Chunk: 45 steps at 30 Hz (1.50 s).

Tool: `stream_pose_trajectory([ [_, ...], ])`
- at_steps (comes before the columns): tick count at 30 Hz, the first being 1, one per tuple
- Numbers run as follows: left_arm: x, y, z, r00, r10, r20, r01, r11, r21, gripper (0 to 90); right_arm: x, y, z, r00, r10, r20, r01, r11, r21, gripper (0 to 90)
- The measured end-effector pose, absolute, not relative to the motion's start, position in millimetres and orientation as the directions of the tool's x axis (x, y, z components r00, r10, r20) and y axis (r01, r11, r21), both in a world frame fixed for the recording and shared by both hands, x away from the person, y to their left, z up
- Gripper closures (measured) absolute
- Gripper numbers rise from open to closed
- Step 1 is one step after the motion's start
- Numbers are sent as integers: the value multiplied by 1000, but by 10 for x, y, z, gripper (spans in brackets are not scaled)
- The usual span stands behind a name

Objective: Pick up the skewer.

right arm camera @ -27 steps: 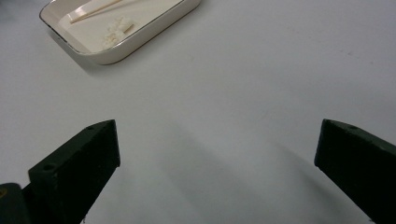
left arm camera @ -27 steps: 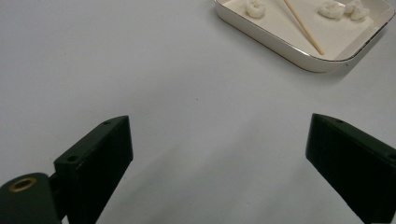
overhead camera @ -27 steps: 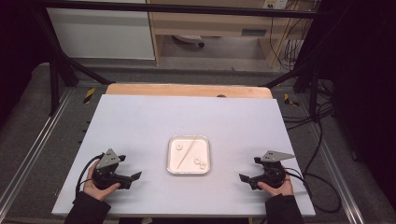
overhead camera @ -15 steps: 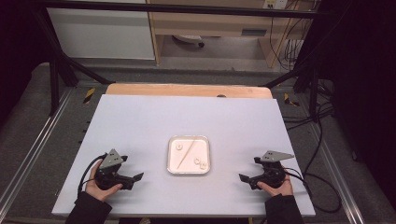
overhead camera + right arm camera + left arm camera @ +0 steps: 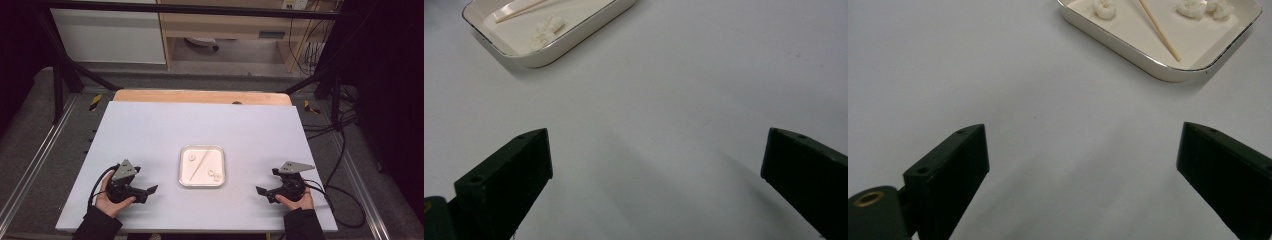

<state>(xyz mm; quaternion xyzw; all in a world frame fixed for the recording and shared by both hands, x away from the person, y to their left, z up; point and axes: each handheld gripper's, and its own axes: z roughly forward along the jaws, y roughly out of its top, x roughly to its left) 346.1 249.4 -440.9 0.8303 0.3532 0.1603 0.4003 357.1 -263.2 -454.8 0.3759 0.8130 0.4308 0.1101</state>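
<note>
A white tray (image 5: 202, 184) holding a thin wooden stick (image 5: 200, 163) and small white pieces (image 5: 214, 175) sits toward the surface's (image 5: 200, 120) near edge, centred between the left tongs (image 5: 150, 190) and right tongs (image 5: 261, 190), both wide open, empty, aimed inward, seemingly ready to reach.

1. A pale lavender-grey rectangular table top (image 5: 150, 135) spans the middle of the high view; a light wooden board (image 5: 200, 97) edges its upper side.
2. A shallow square cream tray with rounded corners (image 5: 221, 170) lies directly on it, slightly below and right of the frame's centre.
</note>
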Motion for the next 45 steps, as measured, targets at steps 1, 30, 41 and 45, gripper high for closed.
stream_pose_trajectory([
  [1,3455,2482,-4408,701,713,-17,458,-431,778,65,3572,-2629,-4551,-693,706,142,515,348,783,8],
  [30,3510,1925,-4193,707,707,13,461,-475,750,78,3574,-2622,-4560,-695,707,131,514,360,779,8],
  [41,3620,1565,-4078,731,682,19,439,-492,752,136,3566,-2622,-4552,-692,708,140,519,352,779,8],
  [45,3674,1476,-4062,729,684,15,446,-492,748,172,3569,-2621,-4555,-694,707,137,516,355,780,8],
])
